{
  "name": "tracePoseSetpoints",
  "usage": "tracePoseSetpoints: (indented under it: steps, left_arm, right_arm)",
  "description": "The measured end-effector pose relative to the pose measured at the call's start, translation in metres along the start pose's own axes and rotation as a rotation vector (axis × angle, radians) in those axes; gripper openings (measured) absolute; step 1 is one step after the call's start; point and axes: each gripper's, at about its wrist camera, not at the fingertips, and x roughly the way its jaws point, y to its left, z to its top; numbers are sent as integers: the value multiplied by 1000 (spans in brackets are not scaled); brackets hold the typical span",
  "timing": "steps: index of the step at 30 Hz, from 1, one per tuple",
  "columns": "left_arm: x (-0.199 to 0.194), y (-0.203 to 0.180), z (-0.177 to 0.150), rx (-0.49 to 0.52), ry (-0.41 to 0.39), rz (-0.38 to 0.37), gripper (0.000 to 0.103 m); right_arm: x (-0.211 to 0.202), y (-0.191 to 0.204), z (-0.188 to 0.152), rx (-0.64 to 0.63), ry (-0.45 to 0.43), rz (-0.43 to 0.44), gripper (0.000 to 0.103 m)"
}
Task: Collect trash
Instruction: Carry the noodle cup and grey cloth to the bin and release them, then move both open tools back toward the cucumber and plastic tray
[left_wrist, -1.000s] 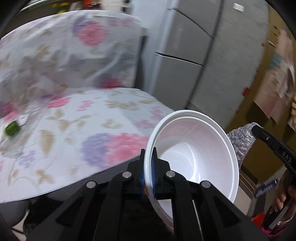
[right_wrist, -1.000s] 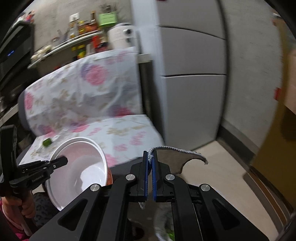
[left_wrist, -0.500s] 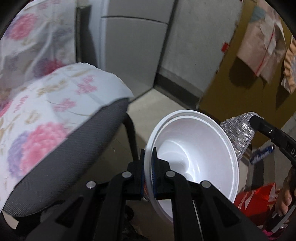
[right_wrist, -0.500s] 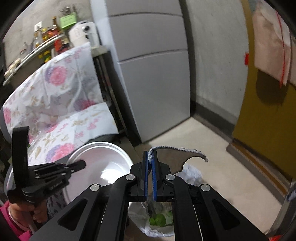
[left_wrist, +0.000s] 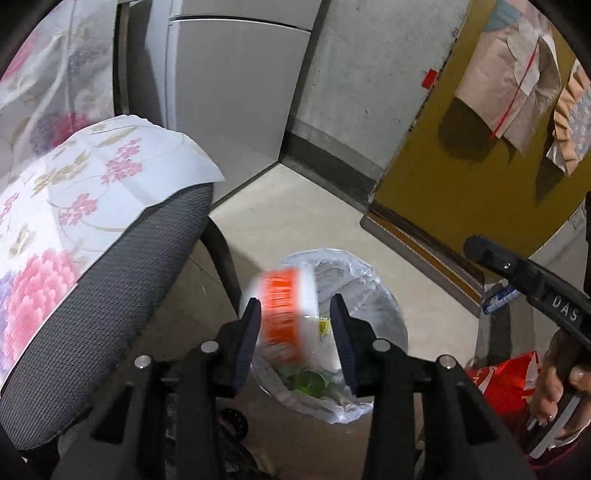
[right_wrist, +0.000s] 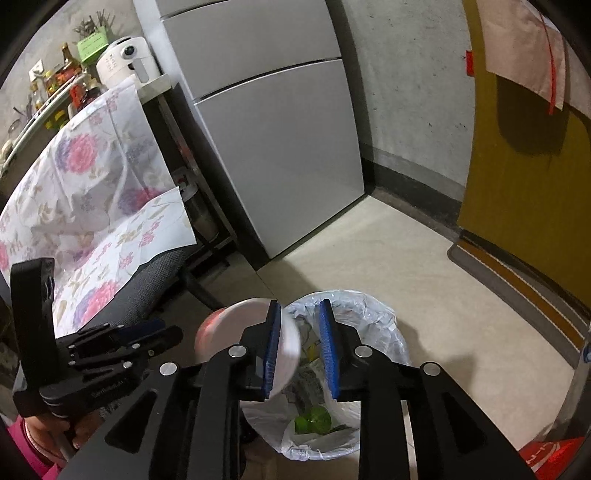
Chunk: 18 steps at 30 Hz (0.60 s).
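Trash bin (right_wrist: 373, 332), white-lined, stands on the floor (right_wrist: 424, 266) below both grippers, near the chair (left_wrist: 110, 295) base; green scraps and paper show inside. Bare floor runs open from the bin's far rim to the fridge (right_wrist: 280, 147) and the yellow door (left_wrist: 461, 155). Chair seat edge, floral cover (left_wrist: 74, 195) draped on it, crowds the bin's left side. White bowl (left_wrist: 291, 314) with orange label, blurred, tilted above the bin's near-left rim, touching neither finger. Left gripper (left_wrist: 295, 325) jaws spread, empty. Right gripper (right_wrist: 298, 347) jaws spread, empty, over the bin mouth.
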Motion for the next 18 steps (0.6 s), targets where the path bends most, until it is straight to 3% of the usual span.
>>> tracePoseSetpoints:
  steps: [5, 11, 18]
  left_arm:
    - [-16, 8, -3, -13, -33, 9, 37]
    - [-48, 27, -10, -42, -105, 97, 44]
    - [-98, 62, -27, -103, -187, 219, 50]
  right_arm:
    - [-7, 12, 3, -18, -25, 6, 24]
    - [-19, 33, 10, -53, -61, 22, 25]
    - [-29, 70, 19, -95, -108, 68, 42]
